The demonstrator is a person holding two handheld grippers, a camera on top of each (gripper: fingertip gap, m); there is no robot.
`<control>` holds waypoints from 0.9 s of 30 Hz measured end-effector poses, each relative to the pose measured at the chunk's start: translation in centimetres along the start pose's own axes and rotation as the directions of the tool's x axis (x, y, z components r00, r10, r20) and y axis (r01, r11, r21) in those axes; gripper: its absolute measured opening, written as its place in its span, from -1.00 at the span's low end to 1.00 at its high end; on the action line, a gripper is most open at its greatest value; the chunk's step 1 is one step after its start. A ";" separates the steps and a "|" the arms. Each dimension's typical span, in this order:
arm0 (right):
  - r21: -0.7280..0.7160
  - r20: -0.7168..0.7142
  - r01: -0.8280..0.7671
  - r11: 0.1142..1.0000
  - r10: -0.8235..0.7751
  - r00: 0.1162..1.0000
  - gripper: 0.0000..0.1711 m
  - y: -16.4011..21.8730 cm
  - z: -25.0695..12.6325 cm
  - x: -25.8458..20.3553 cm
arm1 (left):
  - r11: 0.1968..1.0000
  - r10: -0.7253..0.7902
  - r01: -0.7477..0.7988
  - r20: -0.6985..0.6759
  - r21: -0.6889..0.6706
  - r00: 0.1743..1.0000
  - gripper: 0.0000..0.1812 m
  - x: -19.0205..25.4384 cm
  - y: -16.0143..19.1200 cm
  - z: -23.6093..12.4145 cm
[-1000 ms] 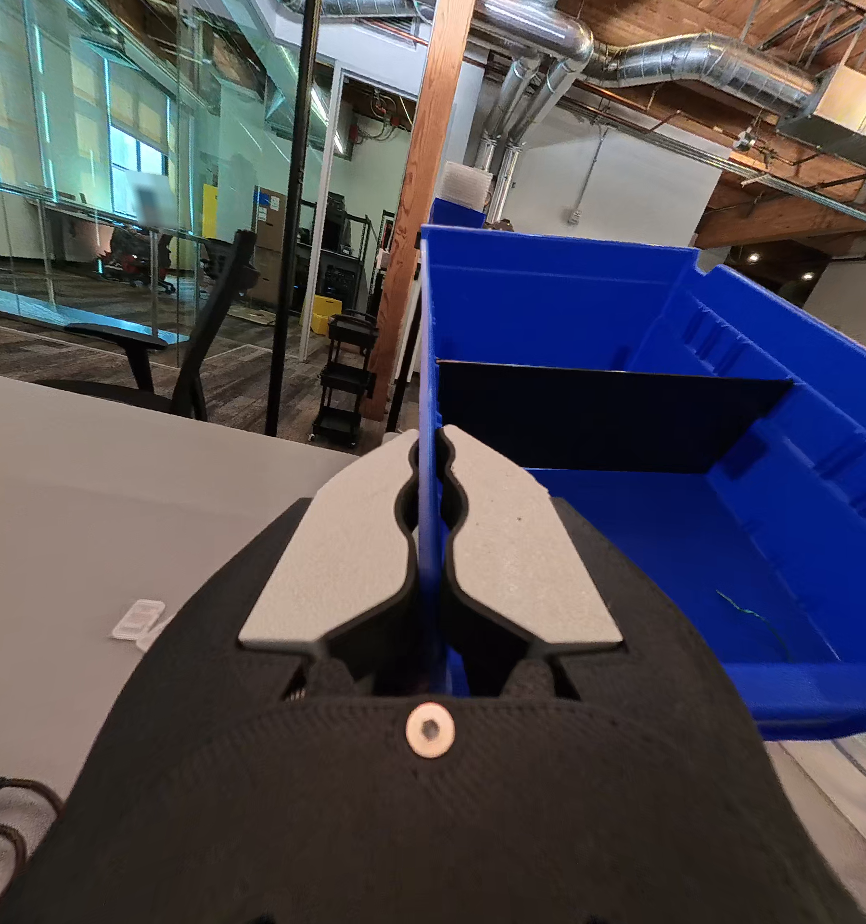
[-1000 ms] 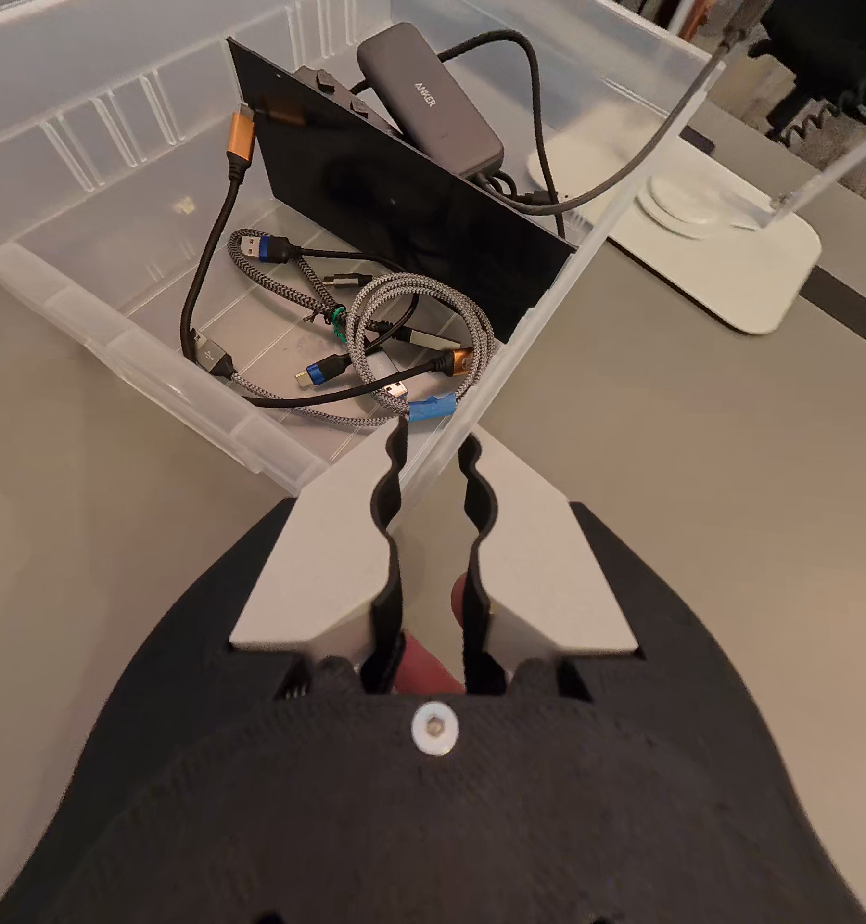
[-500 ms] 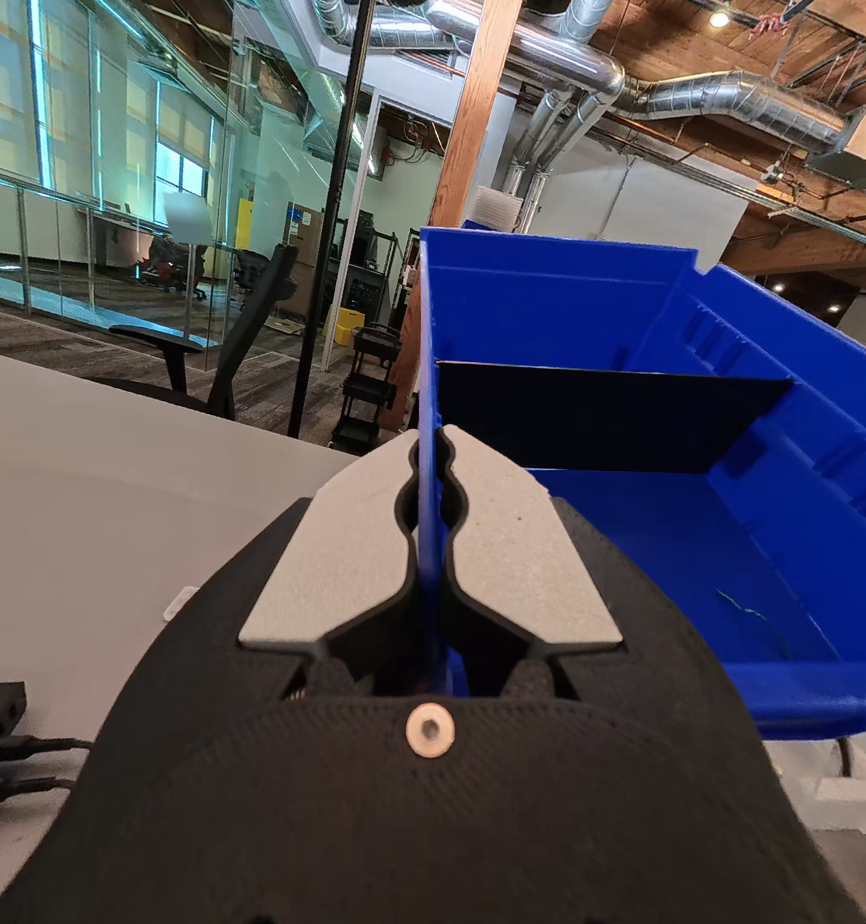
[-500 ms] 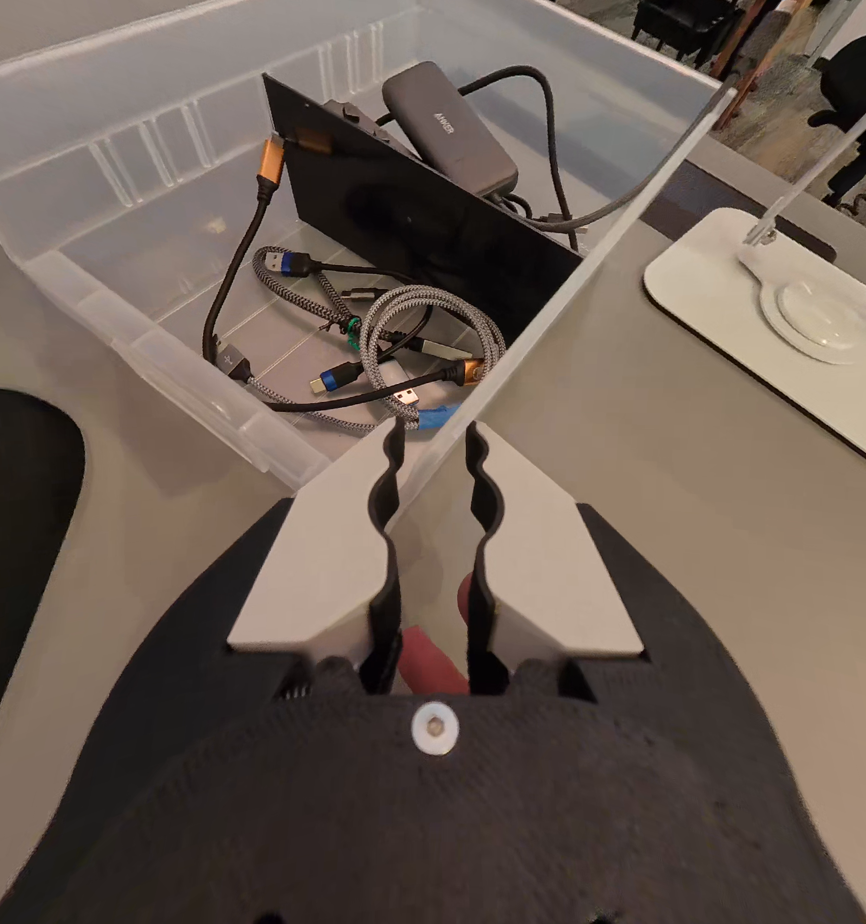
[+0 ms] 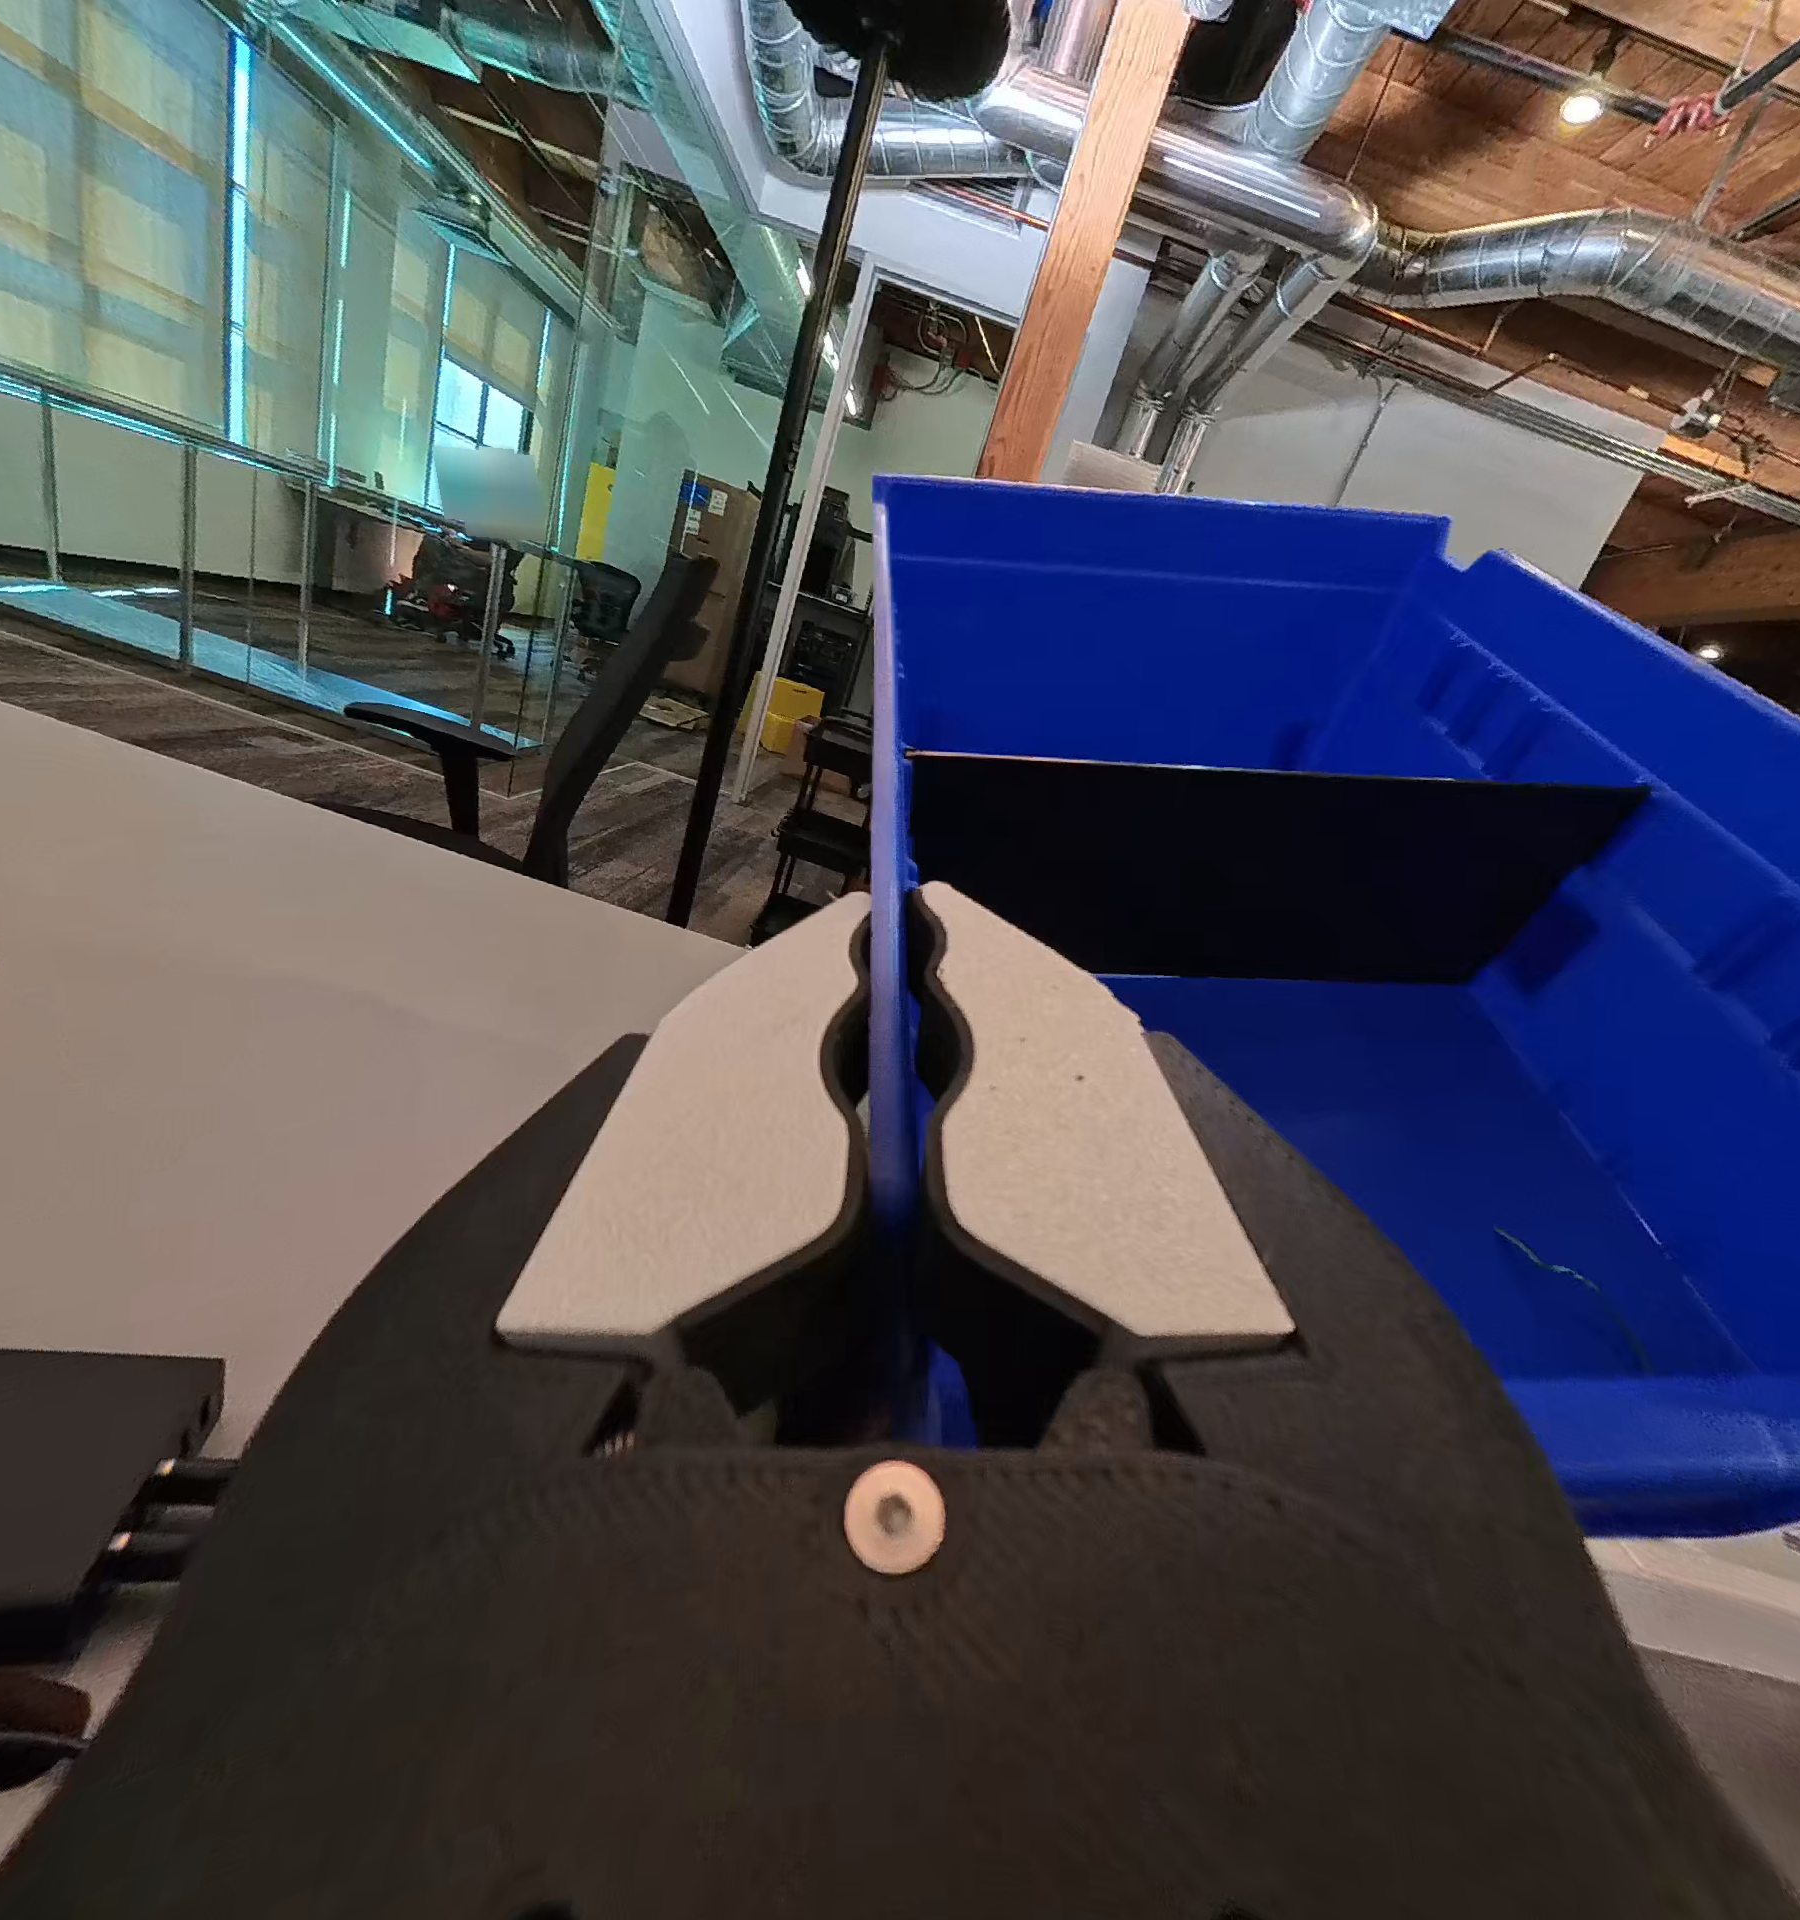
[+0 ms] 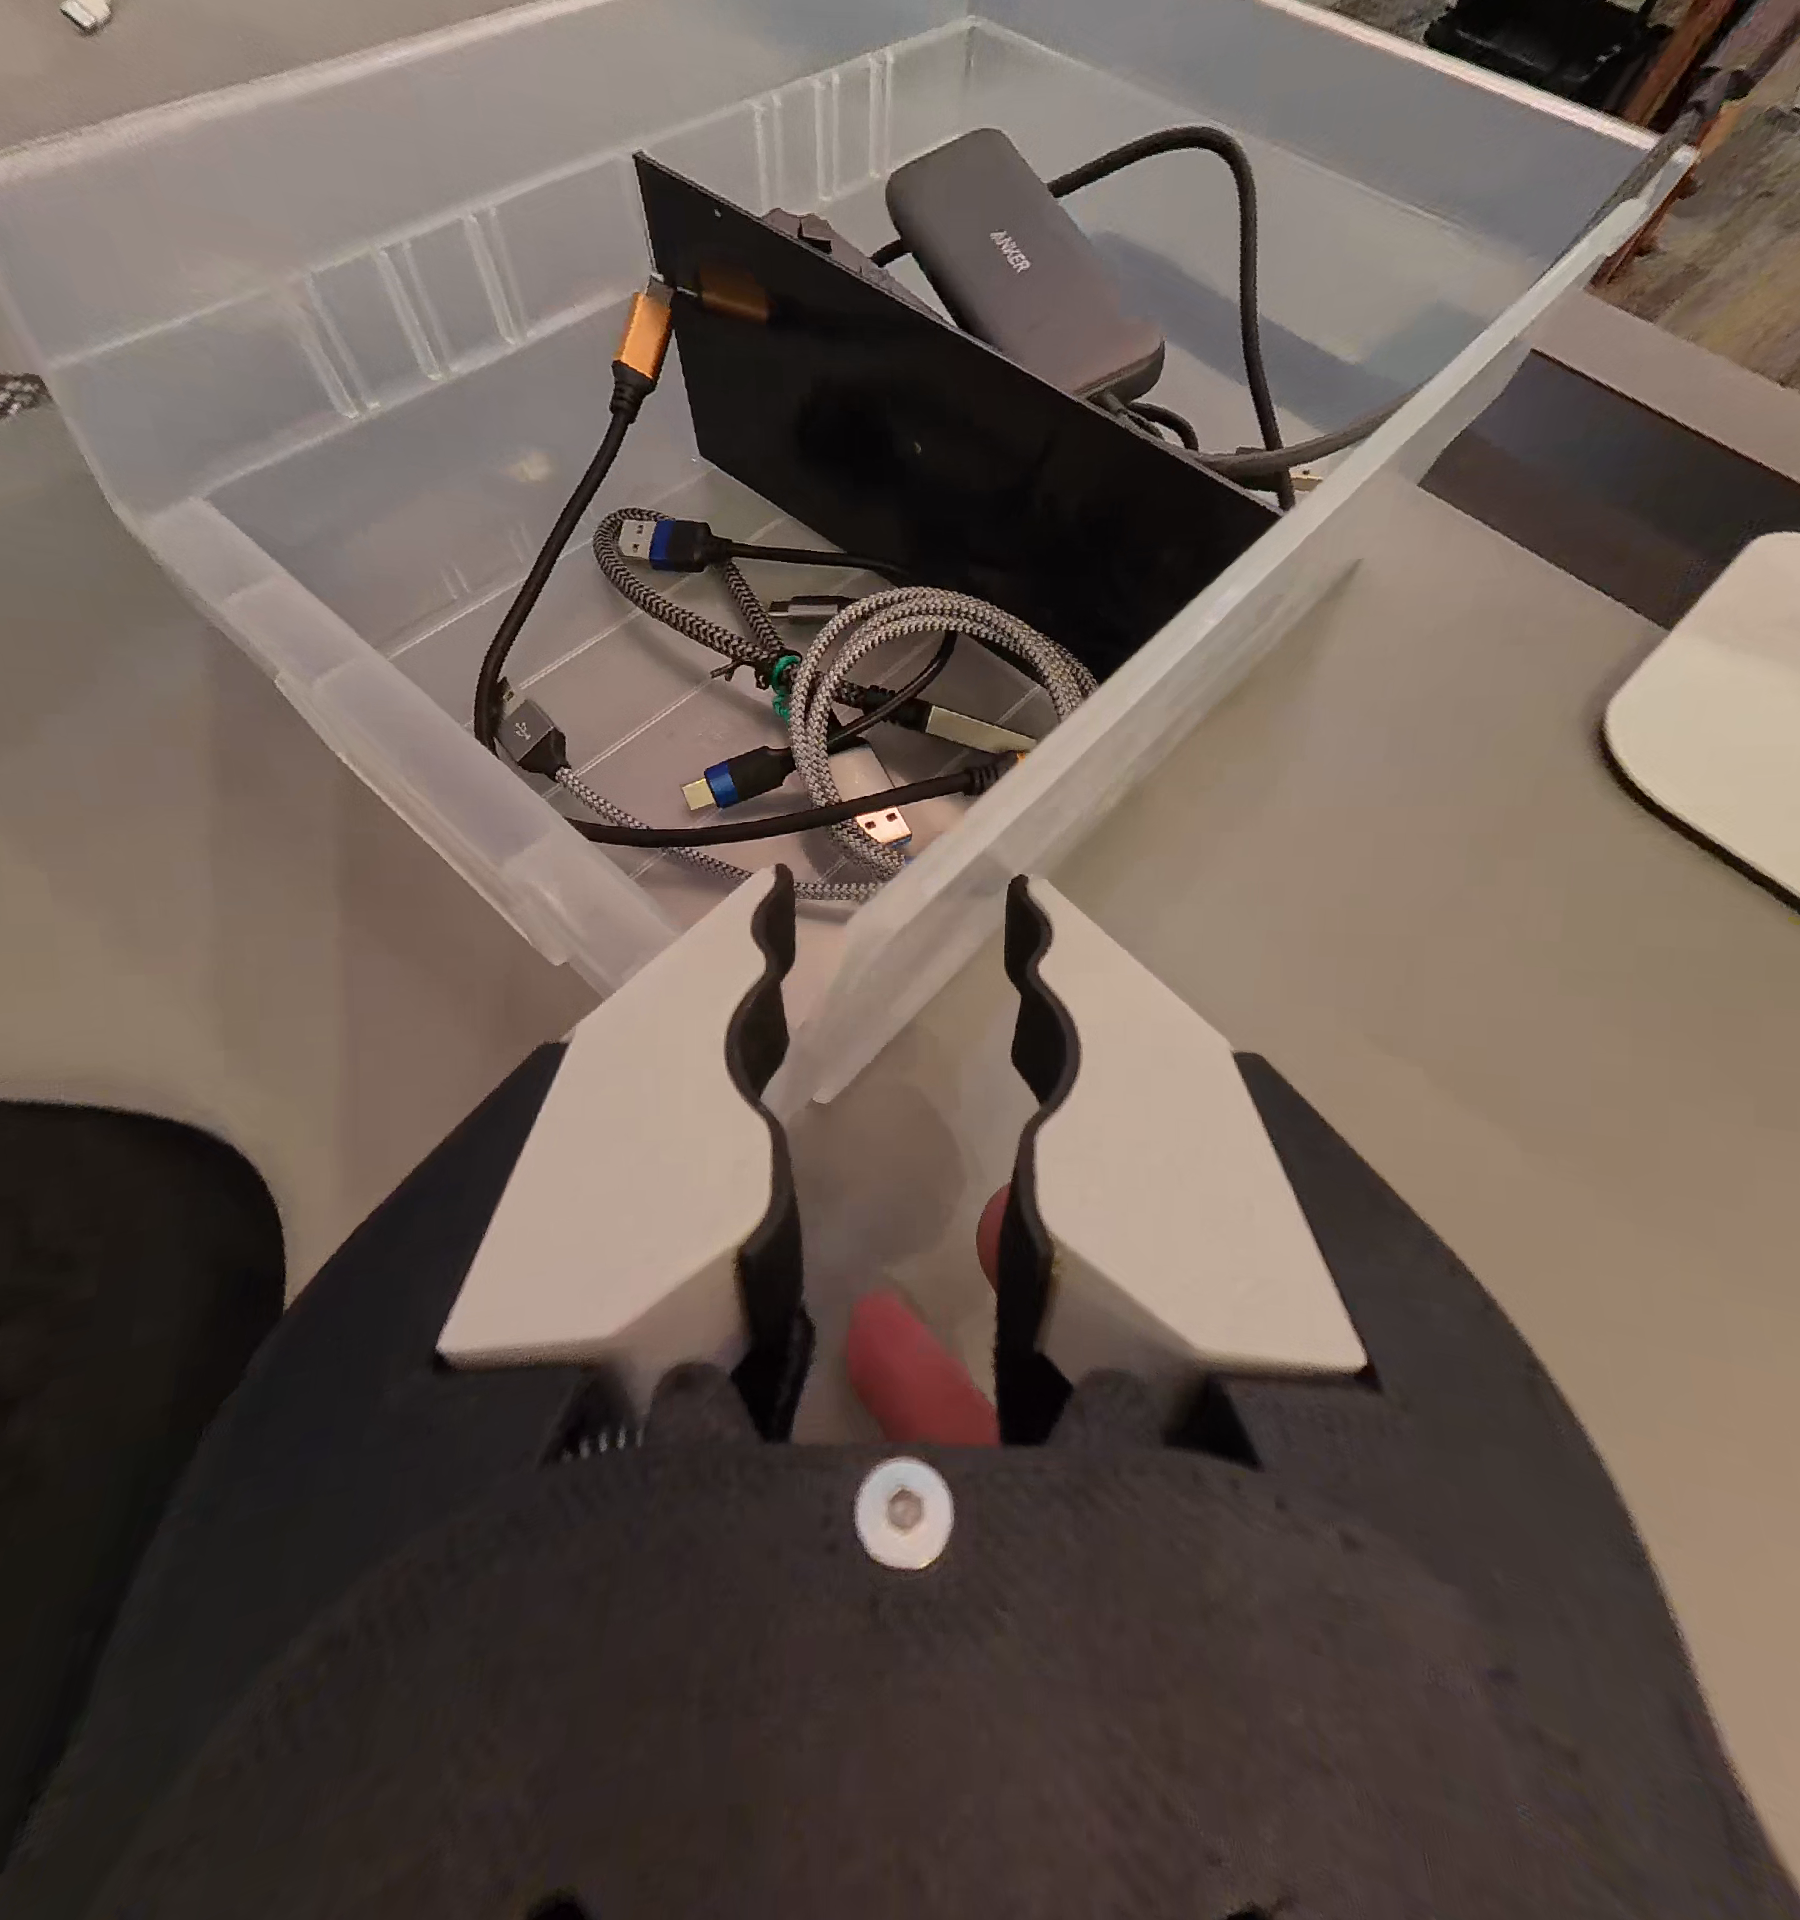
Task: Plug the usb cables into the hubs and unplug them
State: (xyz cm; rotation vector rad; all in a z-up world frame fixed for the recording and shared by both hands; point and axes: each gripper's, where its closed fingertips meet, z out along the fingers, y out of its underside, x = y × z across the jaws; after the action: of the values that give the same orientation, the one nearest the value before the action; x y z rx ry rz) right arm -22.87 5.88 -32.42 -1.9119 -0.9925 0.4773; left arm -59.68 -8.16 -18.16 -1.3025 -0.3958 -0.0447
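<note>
Blue bin (image 5: 1498,1143): near compartment open from above — only a thin green wire scrap (image 5: 1571,1288) on the floor. Black divider (image 5: 1239,873) walls off the back section. Left gripper (image 5: 893,914) is clamped on the bin's side wall, so that edge is taken.

Clear bin (image 6: 252,343): front compartment cluttered with a tangle of braided USB cables (image 6: 854,707); left part of its floor is bare. Black divider panel (image 6: 927,416) splits it — behind it a grey hub (image 6: 1021,270) and its cable fill the space. Right gripper (image 6: 901,899) straddles the near corner wall, jaws apart. Table to the right is free up to the white pad (image 6: 1748,727).
</note>
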 end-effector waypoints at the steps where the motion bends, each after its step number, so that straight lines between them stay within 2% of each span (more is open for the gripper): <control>1: 0.003 -0.001 -0.002 1.000 0.002 1.000 -0.55 -0.3 0.4 -0.2 | 1.000 -0.002 0.002 0.005 0.001 1.000 -0.99 -0.2 0.0 0.0; 9: 0.010 0.019 -0.039 0.999 0.039 0.999 -0.55 -2.7 4.3 -1.1 | 1.000 -0.003 0.003 0.019 0.004 1.000 -0.99 -1.0 0.0 -0.2; 19: 0.008 0.022 -0.059 0.998 0.059 0.998 -0.41 -5.4 9.4 -3.3 | 1.000 -0.008 0.007 0.033 0.012 0.999 -0.99 -1.9 -0.3 -0.5; 22: 0.014 0.015 -0.050 0.999 0.050 0.999 -0.40 -5.8 9.8 -4.1 | 1.000 -0.009 0.008 0.034 0.017 0.999 -0.99 -2.2 -0.5 -0.6; 27: 0.069 -0.060 0.081 0.994 -0.077 0.995 -0.18 -6.6 7.5 -3.2 | 0.999 -0.013 0.012 0.043 0.030 0.999 -0.99 -2.9 -0.9 -0.9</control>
State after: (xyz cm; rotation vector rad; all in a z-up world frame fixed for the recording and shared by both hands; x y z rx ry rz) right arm -32.72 9.22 -30.93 -1.8060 -0.9971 0.4039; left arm -62.37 -9.84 -18.44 -1.2732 -0.4406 -0.0210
